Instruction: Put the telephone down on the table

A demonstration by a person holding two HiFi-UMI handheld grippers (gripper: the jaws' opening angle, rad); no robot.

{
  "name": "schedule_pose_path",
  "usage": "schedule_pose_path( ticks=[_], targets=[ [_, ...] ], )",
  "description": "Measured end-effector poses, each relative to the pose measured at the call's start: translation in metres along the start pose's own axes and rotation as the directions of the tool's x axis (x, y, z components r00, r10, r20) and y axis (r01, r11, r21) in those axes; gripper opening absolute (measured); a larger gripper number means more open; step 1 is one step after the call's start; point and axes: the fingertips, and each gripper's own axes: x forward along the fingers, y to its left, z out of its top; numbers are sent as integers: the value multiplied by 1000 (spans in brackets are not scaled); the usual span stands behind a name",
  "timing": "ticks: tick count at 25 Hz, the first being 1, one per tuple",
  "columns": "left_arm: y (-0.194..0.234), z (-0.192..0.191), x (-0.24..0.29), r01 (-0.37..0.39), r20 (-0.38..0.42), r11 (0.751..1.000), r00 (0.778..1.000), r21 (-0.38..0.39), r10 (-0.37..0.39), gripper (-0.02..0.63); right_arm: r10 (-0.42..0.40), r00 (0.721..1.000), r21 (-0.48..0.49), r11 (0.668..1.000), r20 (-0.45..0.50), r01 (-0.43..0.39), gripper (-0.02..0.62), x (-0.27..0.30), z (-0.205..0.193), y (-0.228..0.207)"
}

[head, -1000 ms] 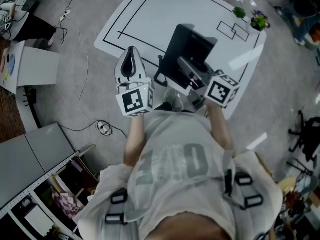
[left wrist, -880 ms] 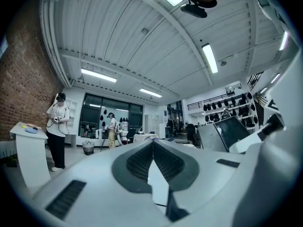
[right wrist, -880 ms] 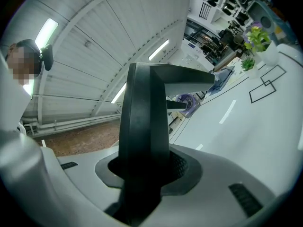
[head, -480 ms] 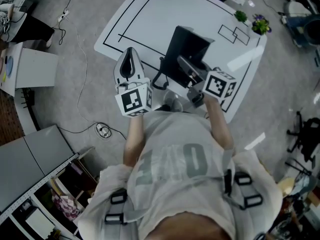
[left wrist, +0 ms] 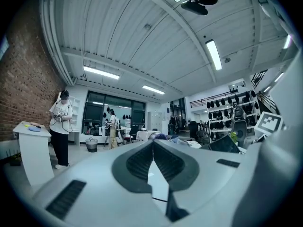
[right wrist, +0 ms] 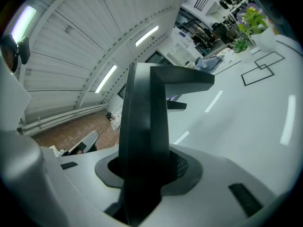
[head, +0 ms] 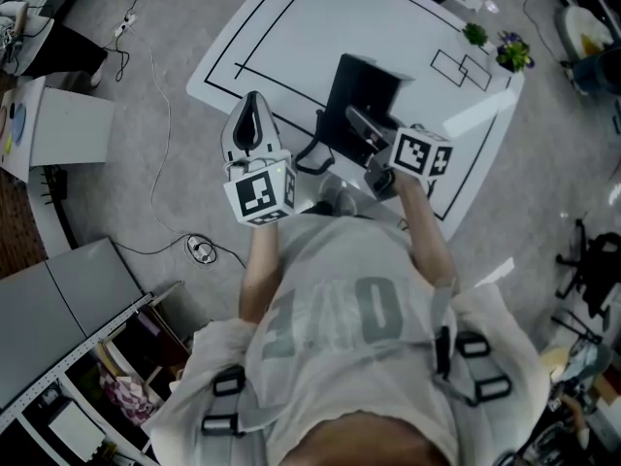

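Overhead, we see the white table [head: 291, 37], ringed by a black line, spreading wide left of and beyond the black telephone base [head: 364, 90] near its front edge, with potted plants [head: 511, 54] at the far right corner and grey carpet [head: 116, 202] around. Our right gripper [head: 380, 168] is clamped on the telephone handset [head: 361, 126] just above that base, while our left gripper [head: 250, 105] points upward, jaws together and empty. We cannot read the big letters on our shirt [head: 340, 309].
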Motion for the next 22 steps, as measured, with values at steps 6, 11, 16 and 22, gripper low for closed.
schedule_pose_path(
  ticks=[6,11,16,22],
  targets=[
    [9,-4,0,-22,-6,1000,1000,-3,21,9,-30,999,12,999,-21,30,152,7,-6,-9],
    [13,-4,2,-33,-1,999,999,-2,33,9,-55,998,6,998,-37,55,152,10,-9,-21],
    [15,-4,5,-42,0,999,999,-3,42,9,-81,996,10,997,-40,82,152,9,-9,-33],
    [9,-5,7,-33,-6,999,999,6,33,9,-80,996,55,995,-41,82,152,5,-10,-38]
  ],
)
